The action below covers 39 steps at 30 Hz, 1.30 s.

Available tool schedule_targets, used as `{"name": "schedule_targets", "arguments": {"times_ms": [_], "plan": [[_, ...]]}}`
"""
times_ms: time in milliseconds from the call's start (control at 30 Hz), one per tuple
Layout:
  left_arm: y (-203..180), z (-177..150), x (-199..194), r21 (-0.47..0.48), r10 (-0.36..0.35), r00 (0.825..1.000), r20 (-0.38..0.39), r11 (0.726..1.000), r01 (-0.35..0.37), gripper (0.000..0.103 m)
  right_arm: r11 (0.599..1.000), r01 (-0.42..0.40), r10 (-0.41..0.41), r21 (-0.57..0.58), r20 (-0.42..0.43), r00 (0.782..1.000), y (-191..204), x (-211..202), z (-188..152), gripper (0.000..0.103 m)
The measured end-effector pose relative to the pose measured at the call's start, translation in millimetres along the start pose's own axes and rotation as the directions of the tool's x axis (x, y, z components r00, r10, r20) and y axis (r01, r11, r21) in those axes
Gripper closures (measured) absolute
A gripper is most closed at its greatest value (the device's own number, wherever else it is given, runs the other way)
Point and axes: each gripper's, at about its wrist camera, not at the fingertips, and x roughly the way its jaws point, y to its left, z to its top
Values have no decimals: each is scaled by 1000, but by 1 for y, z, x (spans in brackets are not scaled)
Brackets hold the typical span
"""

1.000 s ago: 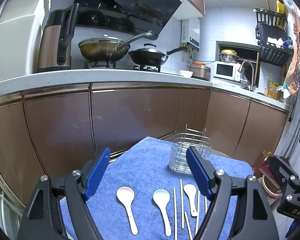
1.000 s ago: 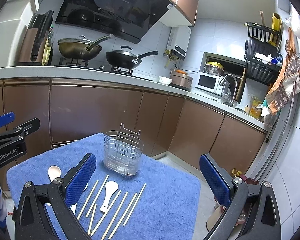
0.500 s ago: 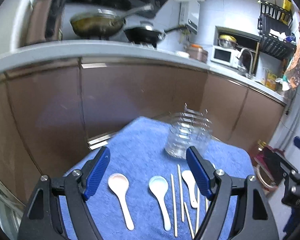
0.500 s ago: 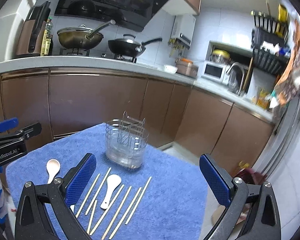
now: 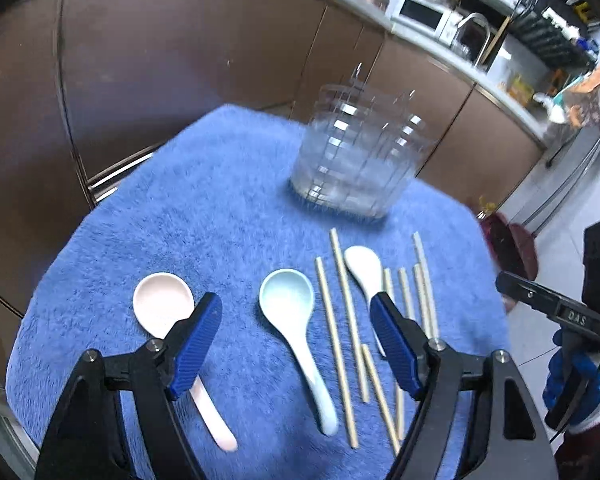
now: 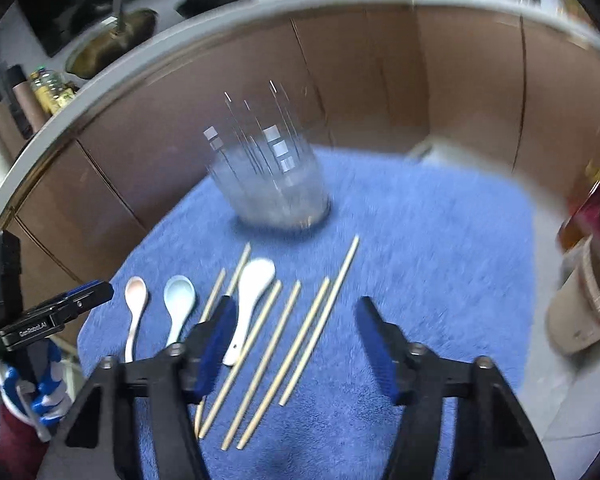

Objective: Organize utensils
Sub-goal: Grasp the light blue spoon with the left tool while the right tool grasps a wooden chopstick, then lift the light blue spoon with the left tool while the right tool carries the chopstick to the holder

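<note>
We see left hand-held gripper (image 5: 296, 346) spread wide, empty, over blue spoon (image 5: 296, 332) | right hand-held gripper (image 6: 294, 346) jaws just closing, half-spread, empty, above chopsticks (image 6: 300, 344) | wire holder (image 6: 270, 178) near towel's (image 6: 420, 260) far edge; bare towel right.

even indoor light | motion blur | fisheye-bent dark edges

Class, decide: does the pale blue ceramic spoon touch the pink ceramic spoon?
Apart. The left wrist view shows blue towel between the pale blue ceramic spoon and pink ceramic spoon.
</note>
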Motion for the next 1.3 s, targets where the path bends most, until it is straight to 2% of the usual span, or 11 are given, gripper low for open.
{"name": "schedule_targets", "arguments": {"times_ms": [133,233,367,500,667,800,900,967,1000,1133,1300], "plan": [[5,5,23,16,32,999,-41,999,-31,34,999,-17,21,45,-87,996,-18,39,10,68],[11,12,35,10,41,997,-66,999,-40,38,998,26,-19,57,-119,993,-27,60,26,74],[17,19,47,7,39,995,-94,999,-39,40,995,77,-64,71,-164,984,-34,85,49,75],[20,22,60,7,31,991,-129,1000,-31,41,987,145,-127,65,-231,965,-40,109,60,75],[22,22,77,21,21,981,-191,1000,-17,55,980,198,-182,33,-267,946,-35,116,67,77],[22,16,89,27,22,972,-235,1000,-16,58,972,233,-225,-6,-287,931,-23,119,68,80],[23,13,95,39,36,969,-243,999,-27,66,964,263,-261,-35,-298,918,-16,122,68,86],[22,14,95,58,33,969,-244,998,-19,83,959,276,-280,-55,-306,910,-7,132,67,92],[20,15,96,66,29,968,-248,998,-12,87,959,277,-283,-66,-314,906,-6,133,68,94],[16,15,92,92,43,974,-224,996,-23,95,965,257,-261,-55,-317,912,0,132,68,97],[14,13,75,96,54,983,-175,995,-38,97,978,208,-209,-32,-269,940,6,94,63,97]]}}
